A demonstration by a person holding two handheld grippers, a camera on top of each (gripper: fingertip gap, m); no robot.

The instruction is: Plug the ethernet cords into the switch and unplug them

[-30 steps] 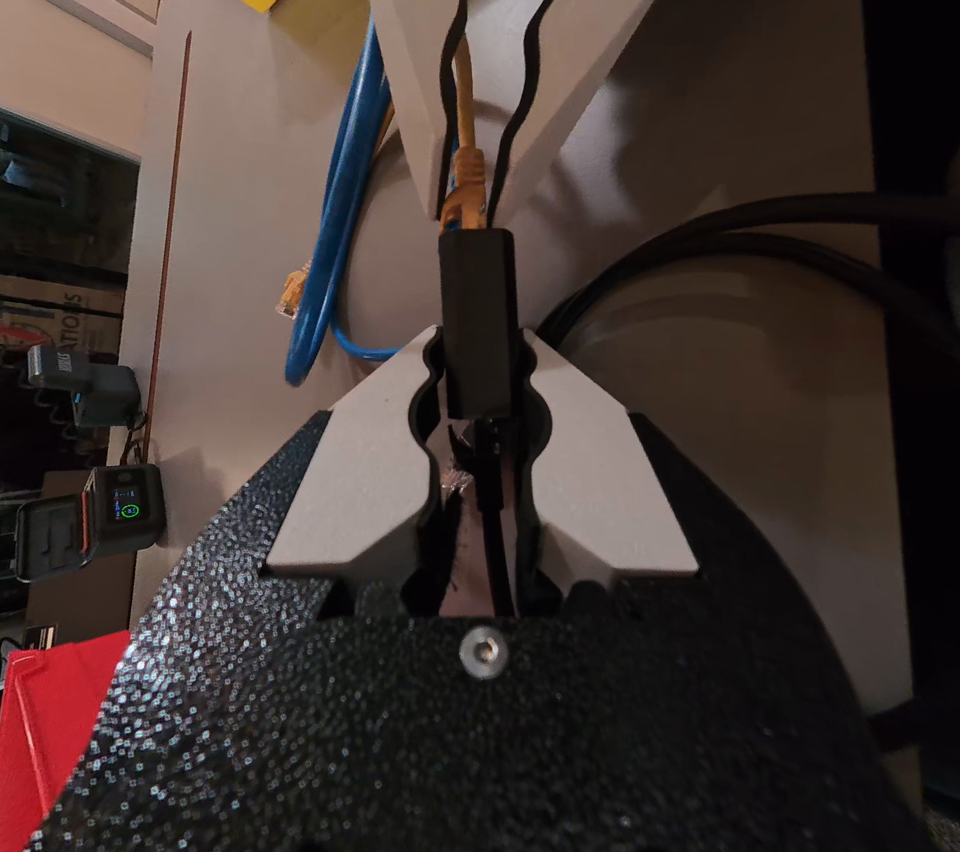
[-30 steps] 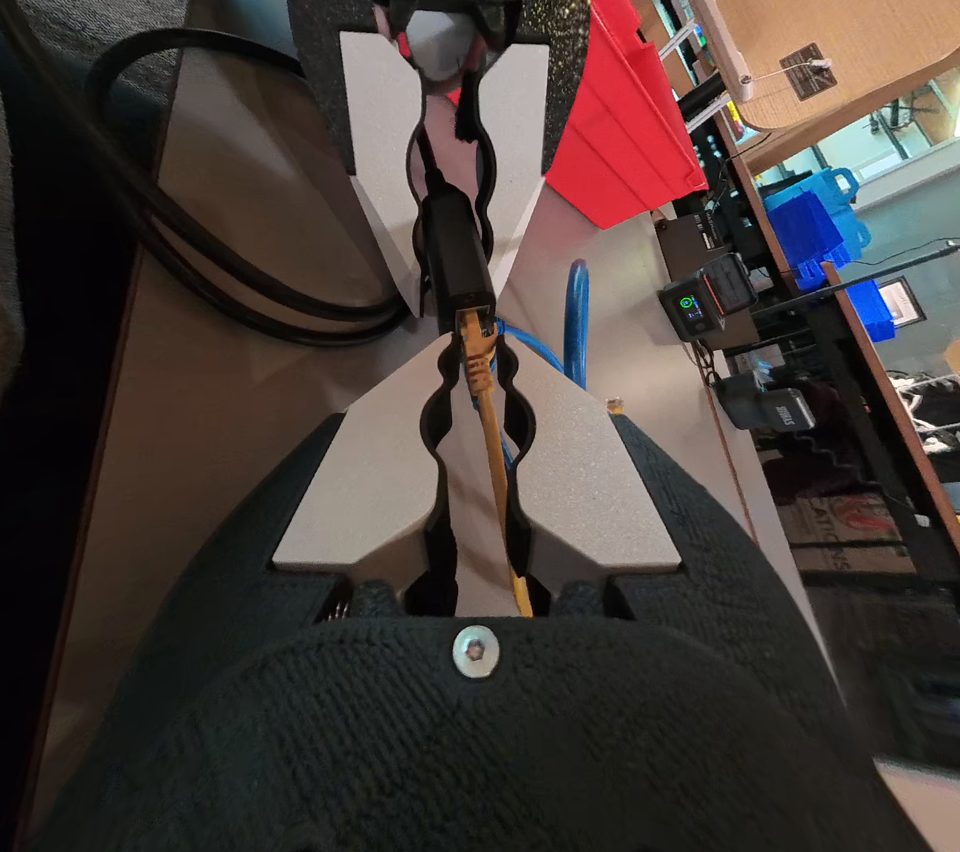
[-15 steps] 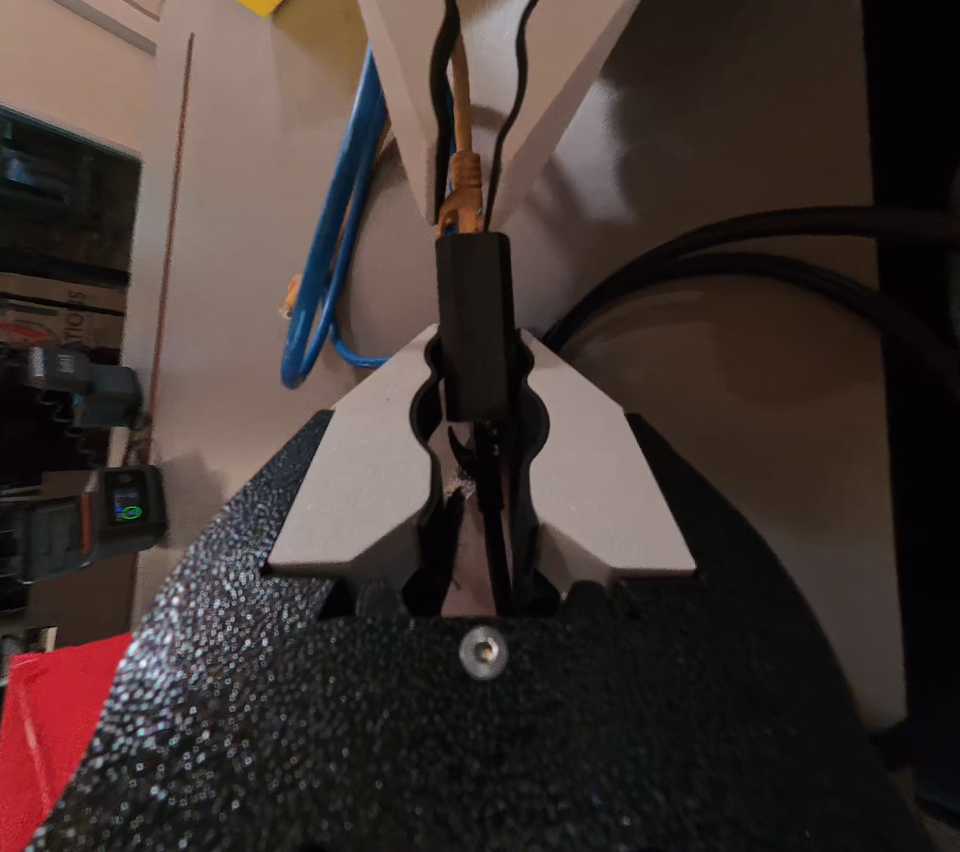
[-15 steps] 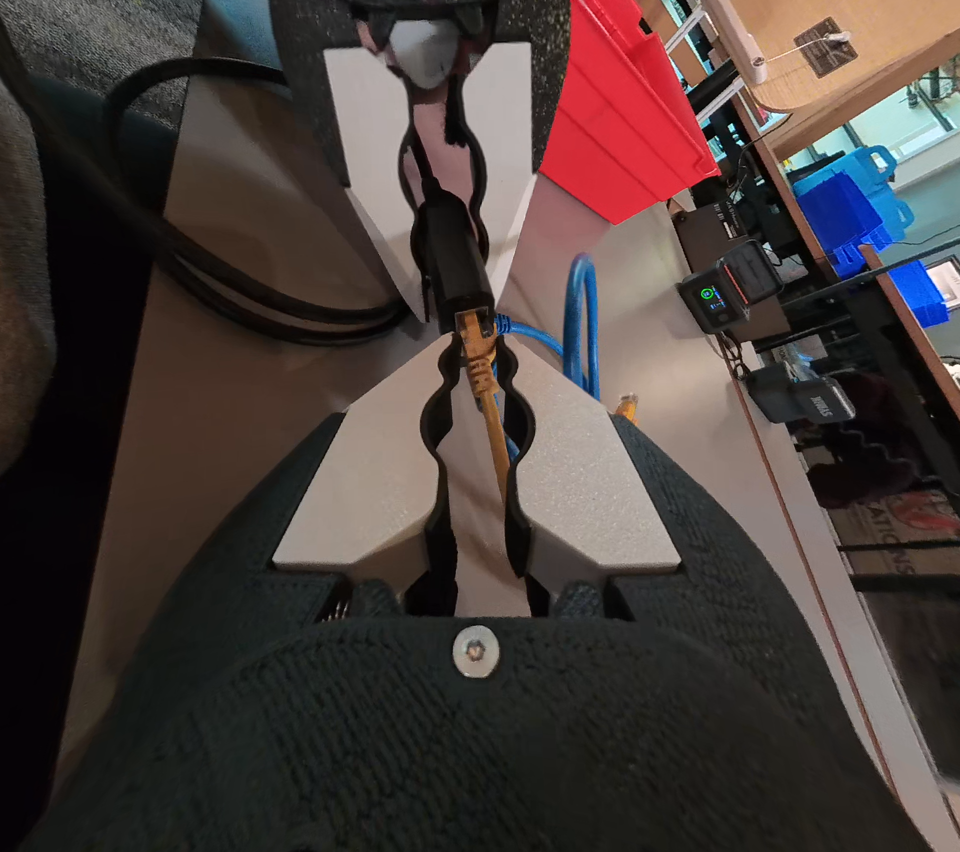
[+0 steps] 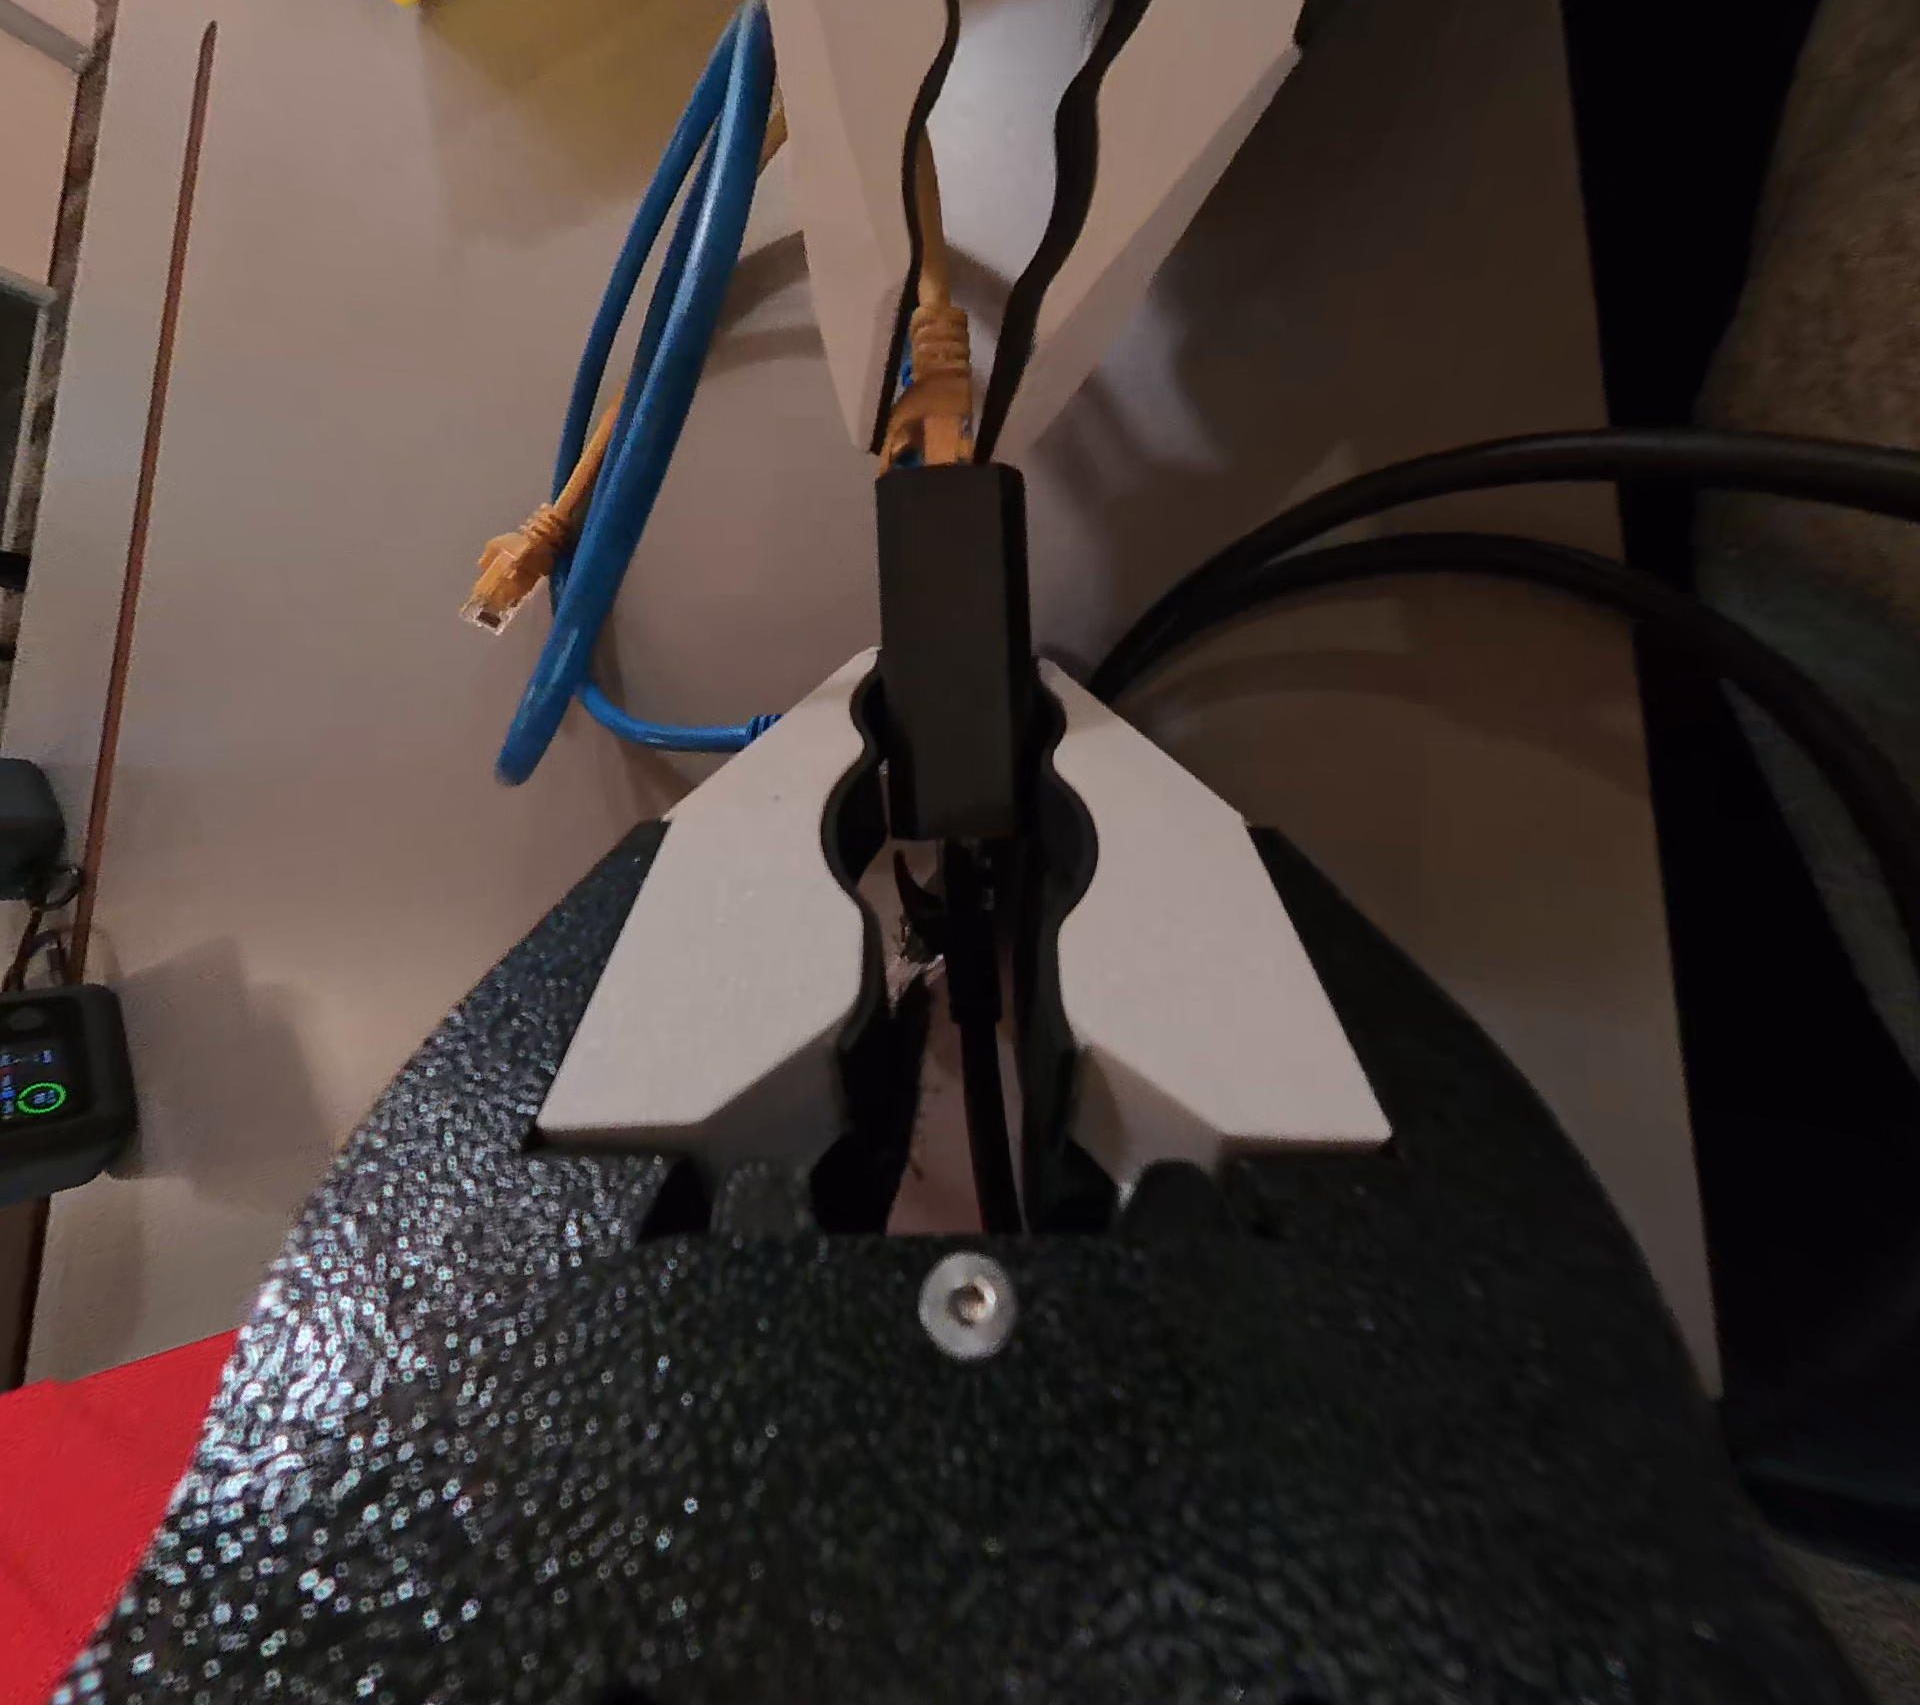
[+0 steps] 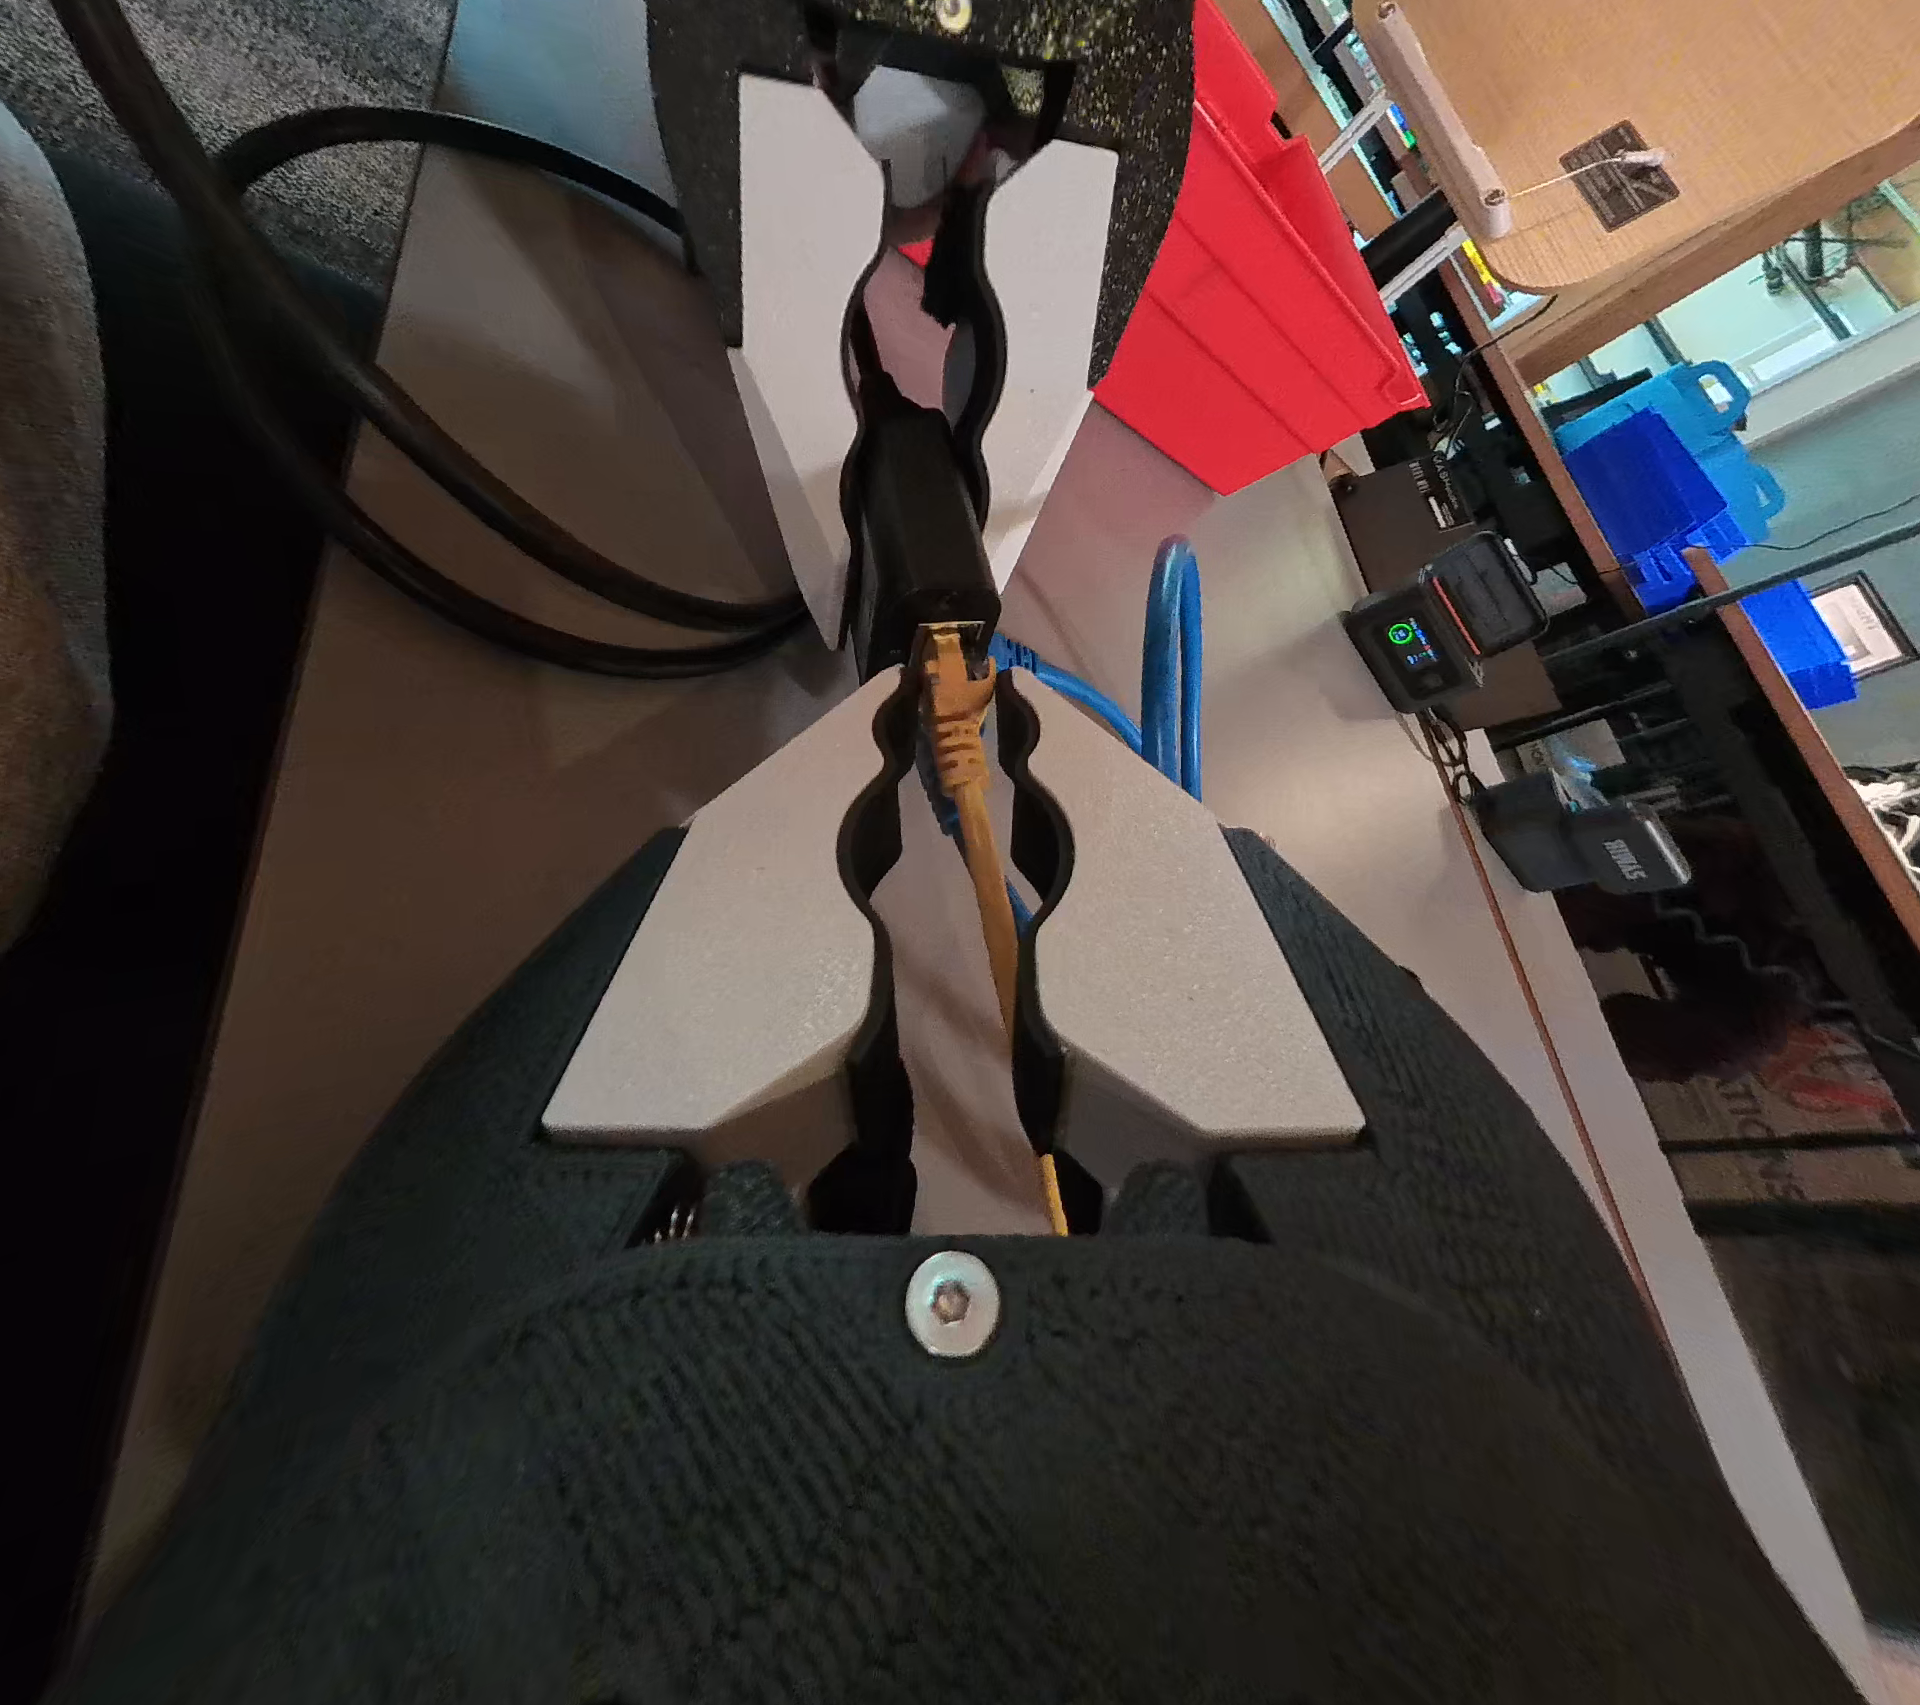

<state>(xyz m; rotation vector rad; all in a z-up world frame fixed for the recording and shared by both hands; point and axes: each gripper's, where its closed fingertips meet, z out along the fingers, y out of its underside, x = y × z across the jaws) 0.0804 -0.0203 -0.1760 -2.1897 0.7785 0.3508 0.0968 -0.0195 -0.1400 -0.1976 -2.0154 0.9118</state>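
We see the left gripper (image 5: 961,699) clamped on a small black switch (image 5: 954,647), its thin black lead (image 5: 982,1084) running back between the fingers. At 12 o'clock, the orange ethernet plug (image 5: 935,398) sits in the switch's far end, with the right gripper (image 6: 951,699) closed around its boot. Farther, at 10 o'clock, a blue cable (image 5: 644,429) coils on the grey table (image 5: 343,408) with a loose orange plug (image 5: 509,569) beside it.

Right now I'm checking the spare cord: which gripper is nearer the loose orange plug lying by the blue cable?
Left. The left gripper, holding the black adapter, sits beside the loose orange plug; the right gripper is slightly farther.
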